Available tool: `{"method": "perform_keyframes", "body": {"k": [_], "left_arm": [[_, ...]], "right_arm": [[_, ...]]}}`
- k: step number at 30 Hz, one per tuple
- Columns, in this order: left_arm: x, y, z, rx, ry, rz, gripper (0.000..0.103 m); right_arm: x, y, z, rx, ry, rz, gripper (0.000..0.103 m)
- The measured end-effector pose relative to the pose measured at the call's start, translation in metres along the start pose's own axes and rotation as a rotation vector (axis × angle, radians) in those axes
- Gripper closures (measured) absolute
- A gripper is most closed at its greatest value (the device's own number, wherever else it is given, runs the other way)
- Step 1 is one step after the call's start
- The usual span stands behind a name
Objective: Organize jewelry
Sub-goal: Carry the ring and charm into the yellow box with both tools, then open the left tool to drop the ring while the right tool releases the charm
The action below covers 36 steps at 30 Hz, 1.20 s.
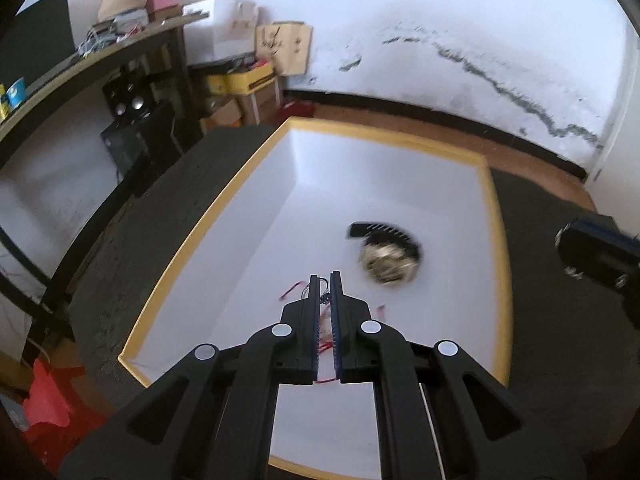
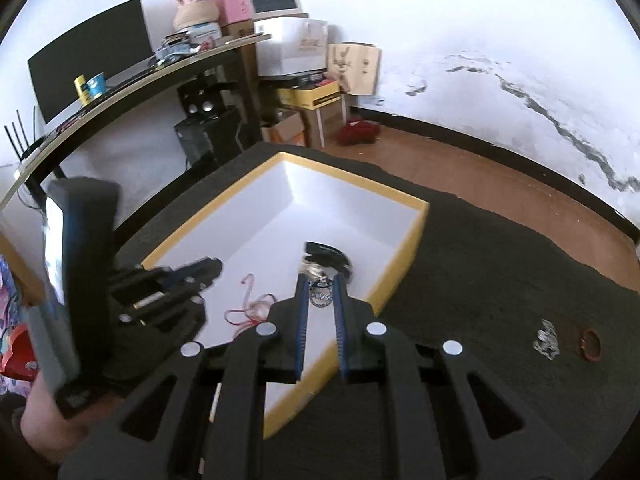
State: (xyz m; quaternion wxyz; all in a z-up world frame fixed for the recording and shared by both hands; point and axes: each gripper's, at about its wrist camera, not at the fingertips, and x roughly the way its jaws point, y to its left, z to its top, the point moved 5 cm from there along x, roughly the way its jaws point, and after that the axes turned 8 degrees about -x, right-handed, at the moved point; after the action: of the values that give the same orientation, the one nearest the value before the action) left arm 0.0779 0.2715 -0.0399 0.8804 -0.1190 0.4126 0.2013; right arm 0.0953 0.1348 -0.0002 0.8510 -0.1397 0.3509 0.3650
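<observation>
A white box with a yellow rim (image 1: 188, 240) (image 2: 404, 256) sits on a dark mat. In it lie a black hair comb with a gold ornament (image 1: 386, 256) (image 2: 326, 262) and a red cord (image 2: 248, 308). My left gripper (image 1: 325, 280) hangs over the box, its jaws nearly closed on a red-cord pendant (image 1: 324, 300). My right gripper (image 2: 320, 280) is over the box's right side and is shut on a silver-blue piece (image 2: 320, 296). The left gripper also shows in the right wrist view (image 2: 192, 276).
On the mat right of the box lie a silver chain piece (image 2: 546, 338) and a red-brown ring (image 2: 591, 344). A desk (image 2: 120, 88) with clutter and stacked boxes (image 2: 312, 92) stand behind, by a white wall. A red stool (image 1: 44, 404) is low left.
</observation>
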Motion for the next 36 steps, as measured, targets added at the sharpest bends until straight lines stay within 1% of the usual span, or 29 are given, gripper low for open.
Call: {"method": "perform_keyframes", "body": {"k": [6,12,21,27,30,31,32,33,34,36], "left_arm": [[0.022,0.017,-0.004,0.003,0.040,0.026,0.098],[0.035,0.015,-0.011,0.010,0.079,0.016,0.098],[0.044,0.012,-0.015,0.025,0.090,0.025,0.098],[0.042,0.013,-0.015,0.026,0.082,0.034,0.098],[0.039,0.011,-0.016,0.026,0.079,0.033,0.095],[0.039,0.011,-0.016,0.027,0.079,0.032,0.085],[0.037,0.010,-0.016,0.025,0.077,0.030,0.058],[0.035,0.011,-0.016,0.020,0.073,0.033,0.040],[0.031,0.012,-0.015,0.011,0.058,0.048,0.019],[0.024,0.012,-0.012,0.013,0.027,0.065,0.018]], "right_arm": [[0.029,0.025,0.009,-0.025,0.021,0.020,0.090],[0.045,0.023,0.000,-0.030,0.050,0.018,0.090],[0.052,0.017,0.000,-0.018,0.054,0.018,0.090],[0.048,0.016,-0.001,-0.014,0.048,0.017,0.090],[0.047,0.015,0.000,-0.013,0.045,0.015,0.090],[0.048,0.015,-0.001,-0.011,0.044,0.015,0.090],[0.048,0.015,0.000,-0.009,0.043,0.014,0.090],[0.048,0.014,0.000,-0.008,0.043,0.014,0.090],[0.048,0.013,0.000,-0.006,0.042,0.013,0.090],[0.049,0.012,0.000,-0.004,0.046,0.013,0.090]]}}
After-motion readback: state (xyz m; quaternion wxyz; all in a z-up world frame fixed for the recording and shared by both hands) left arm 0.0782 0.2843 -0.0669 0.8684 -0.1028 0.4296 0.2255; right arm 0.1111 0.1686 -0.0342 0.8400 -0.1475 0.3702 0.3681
